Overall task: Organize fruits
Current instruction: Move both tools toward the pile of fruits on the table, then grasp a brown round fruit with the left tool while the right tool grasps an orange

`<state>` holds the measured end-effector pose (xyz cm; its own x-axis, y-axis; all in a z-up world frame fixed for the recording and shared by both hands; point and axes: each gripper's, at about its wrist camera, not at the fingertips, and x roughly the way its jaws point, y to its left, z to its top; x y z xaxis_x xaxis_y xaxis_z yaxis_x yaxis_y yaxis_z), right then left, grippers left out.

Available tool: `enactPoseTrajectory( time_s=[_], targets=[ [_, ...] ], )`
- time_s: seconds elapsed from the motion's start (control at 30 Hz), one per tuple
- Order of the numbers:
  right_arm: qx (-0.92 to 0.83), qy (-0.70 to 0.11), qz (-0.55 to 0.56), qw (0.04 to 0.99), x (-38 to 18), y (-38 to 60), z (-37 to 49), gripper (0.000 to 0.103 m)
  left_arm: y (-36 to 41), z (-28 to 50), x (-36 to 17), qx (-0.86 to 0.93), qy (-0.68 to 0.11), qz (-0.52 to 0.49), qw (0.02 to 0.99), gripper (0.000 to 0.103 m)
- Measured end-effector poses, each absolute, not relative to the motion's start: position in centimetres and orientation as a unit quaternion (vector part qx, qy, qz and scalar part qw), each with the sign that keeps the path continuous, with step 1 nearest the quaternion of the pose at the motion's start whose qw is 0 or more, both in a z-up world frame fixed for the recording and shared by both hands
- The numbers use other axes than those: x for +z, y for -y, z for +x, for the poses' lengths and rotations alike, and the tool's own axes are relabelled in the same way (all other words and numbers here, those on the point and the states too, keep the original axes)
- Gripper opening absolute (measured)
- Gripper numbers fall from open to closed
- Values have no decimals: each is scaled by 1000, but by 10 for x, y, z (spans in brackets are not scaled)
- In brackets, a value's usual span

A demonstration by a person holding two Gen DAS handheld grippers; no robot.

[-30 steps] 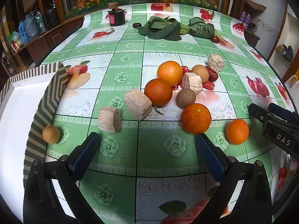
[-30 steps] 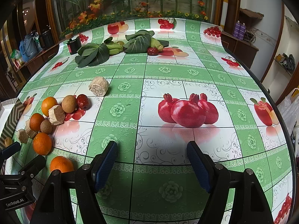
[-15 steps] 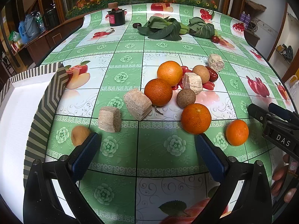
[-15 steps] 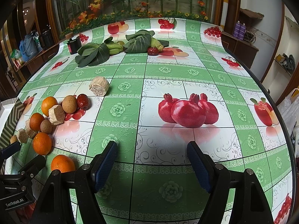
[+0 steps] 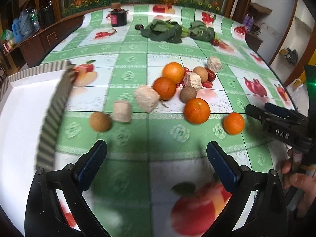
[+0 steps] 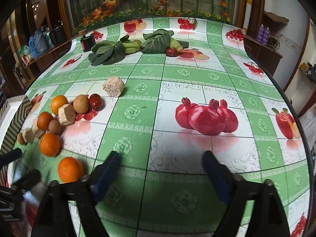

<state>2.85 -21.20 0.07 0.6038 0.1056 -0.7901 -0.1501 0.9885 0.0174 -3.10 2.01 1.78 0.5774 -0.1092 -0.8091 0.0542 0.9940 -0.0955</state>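
Note:
My left gripper (image 5: pixel 157 154) is open and empty above the green tablecloth. Ahead of it lie several oranges (image 5: pixel 197 110), brown round fruits (image 5: pixel 100 121) and pale fibrous chunks (image 5: pixel 146 98). One brown fruit lies beside a chunk (image 5: pixel 122 111) near the white box (image 5: pixel 21 106). A small orange (image 5: pixel 233 123) lies at the right, close to my right gripper (image 5: pixel 256 110). In the right wrist view my right gripper (image 6: pixel 161 164) is open and empty; the fruit cluster (image 6: pixel 49 144) lies to its left and the left gripper (image 6: pixel 17 165) shows at the lower left edge.
Leafy greens (image 5: pixel 167 30) and a dark jar (image 5: pixel 118 16) stand at the far side. A lone chunk (image 6: pixel 113 86) and a red date (image 6: pixel 95 101) lie mid-table. The white box has a striped rim (image 5: pixel 51 118) at the table's left edge.
The brown fruit by the box has rolled right, onto the table next to the chunk. My left gripper has pulled back and swung left. The right gripper has hardly moved.

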Motion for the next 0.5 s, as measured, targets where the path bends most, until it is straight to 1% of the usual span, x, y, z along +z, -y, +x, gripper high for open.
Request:
enactPoseTrajectory(
  time_s=[0.03,0.13,0.2,0.5],
  targets=[
    [80,-441,-19,894,3,214,26,66,-24,-35,21,-49,-455,-31,889,102],
    [125,-439,33,889,12,222,17,65,-38,-48,28,-53,-451,-34,891,102],
    [145,-434,44,888,17,221,10,65,-47,-53,30,-49,-448,-40,892,102],
    [212,-423,18,881,25,192,-11,65,-65,-53,31,-32,-451,-55,890,102]
  ],
)
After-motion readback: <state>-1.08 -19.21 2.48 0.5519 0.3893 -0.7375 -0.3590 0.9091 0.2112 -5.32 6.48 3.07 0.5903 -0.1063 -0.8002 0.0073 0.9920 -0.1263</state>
